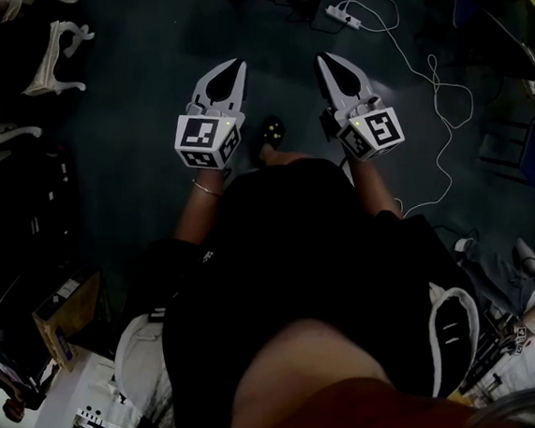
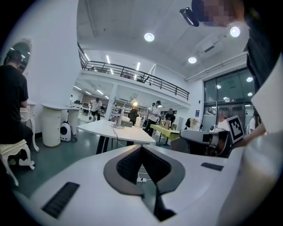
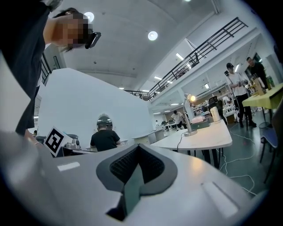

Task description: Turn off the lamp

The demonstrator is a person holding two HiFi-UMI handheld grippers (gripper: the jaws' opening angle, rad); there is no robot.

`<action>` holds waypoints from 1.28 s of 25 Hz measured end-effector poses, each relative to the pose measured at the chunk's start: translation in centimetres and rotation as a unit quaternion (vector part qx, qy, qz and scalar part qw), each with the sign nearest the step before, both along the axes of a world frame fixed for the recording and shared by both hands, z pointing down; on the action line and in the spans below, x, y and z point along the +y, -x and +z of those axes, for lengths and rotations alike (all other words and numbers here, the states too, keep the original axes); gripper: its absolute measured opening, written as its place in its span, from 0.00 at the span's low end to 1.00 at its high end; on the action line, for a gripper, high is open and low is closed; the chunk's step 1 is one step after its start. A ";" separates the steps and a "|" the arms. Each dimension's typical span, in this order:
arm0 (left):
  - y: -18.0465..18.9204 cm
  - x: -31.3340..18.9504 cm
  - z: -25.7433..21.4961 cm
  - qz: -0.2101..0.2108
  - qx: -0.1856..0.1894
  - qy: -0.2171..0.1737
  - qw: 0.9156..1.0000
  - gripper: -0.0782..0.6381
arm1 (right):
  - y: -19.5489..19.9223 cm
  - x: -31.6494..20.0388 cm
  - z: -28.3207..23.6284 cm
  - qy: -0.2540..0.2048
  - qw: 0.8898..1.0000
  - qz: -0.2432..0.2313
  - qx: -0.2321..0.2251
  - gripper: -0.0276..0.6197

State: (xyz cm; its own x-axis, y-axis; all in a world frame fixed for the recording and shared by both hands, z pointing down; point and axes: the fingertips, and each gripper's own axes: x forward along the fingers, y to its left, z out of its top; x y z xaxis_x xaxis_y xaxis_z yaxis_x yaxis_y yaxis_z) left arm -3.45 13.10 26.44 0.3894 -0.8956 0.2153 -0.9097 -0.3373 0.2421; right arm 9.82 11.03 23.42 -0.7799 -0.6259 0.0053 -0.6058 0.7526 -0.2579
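The room is a big open workshop with a dark floor (image 1: 130, 156), and the main thing in it is the white table (image 3: 208, 137), well ahead of the person. That's where the lamp (image 3: 189, 115) stands, near the table's far side, bulb lit, so nothing is switched off yet.

The left gripper (image 1: 234, 67) and right gripper (image 1: 324, 60) are out in front side by side, roughly level. Both have their jaws pressed together with nothing between them. That makes sense, since there's nothing to grab yet and a closed tip is probably fine for poking a switch. This looks like the approach stage.

A blue chair (image 3: 273, 137) sits beside the table. Smaller trip hazards are a white cable (image 1: 436, 84) looping over the floor and a power strip (image 1: 343, 16) just ahead.
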 end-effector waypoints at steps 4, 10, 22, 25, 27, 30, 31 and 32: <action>-0.7 -2.3 -0.4 0.014 -0.006 -0.005 1.000 0.11 | -0.6 -2.0 0.0 -0.004 1.000 0.008 -0.005 0.04; -2.0 -5.4 -0.6 0.034 -0.009 -0.009 0.999 0.11 | -1.2 -4.8 -0.2 -0.009 1.000 0.017 -0.011 0.04; -5.0 -8.4 0.0 0.083 -0.014 -0.003 0.996 0.11 | -3.7 -5.7 0.7 0.007 0.998 0.057 -0.023 0.04; -5.8 -8.4 0.0 0.091 -0.019 -0.003 0.996 0.11 | -4.7 -5.8 0.8 0.003 0.998 0.063 -0.022 0.04; -5.9 -8.4 -0.2 0.093 -0.023 -0.004 0.995 0.11 | -4.8 -5.7 0.6 0.002 0.998 0.064 -0.024 0.04; -5.8 -8.5 -0.3 0.092 -0.026 -0.004 0.995 0.11 | -4.6 -5.6 0.1 0.004 0.997 0.065 -0.031 0.04; -5.8 -8.6 -0.3 0.091 -0.026 -0.005 0.995 0.11 | -4.7 -5.6 0.1 0.004 0.997 0.065 -0.031 0.04; -5.9 -8.7 -0.4 0.091 -0.025 -0.005 0.995 0.11 | -4.7 -5.5 0.1 0.004 0.997 0.065 -0.031 0.04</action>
State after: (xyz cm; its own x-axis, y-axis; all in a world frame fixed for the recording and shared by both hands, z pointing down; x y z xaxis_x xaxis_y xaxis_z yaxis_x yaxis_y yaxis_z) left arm 2.44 4.40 26.08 0.5350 -0.8128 0.2305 -0.8438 -0.5005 0.1934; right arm 14.48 5.50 23.50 -0.6917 -0.7214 -0.0345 -0.6803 0.6669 -0.3040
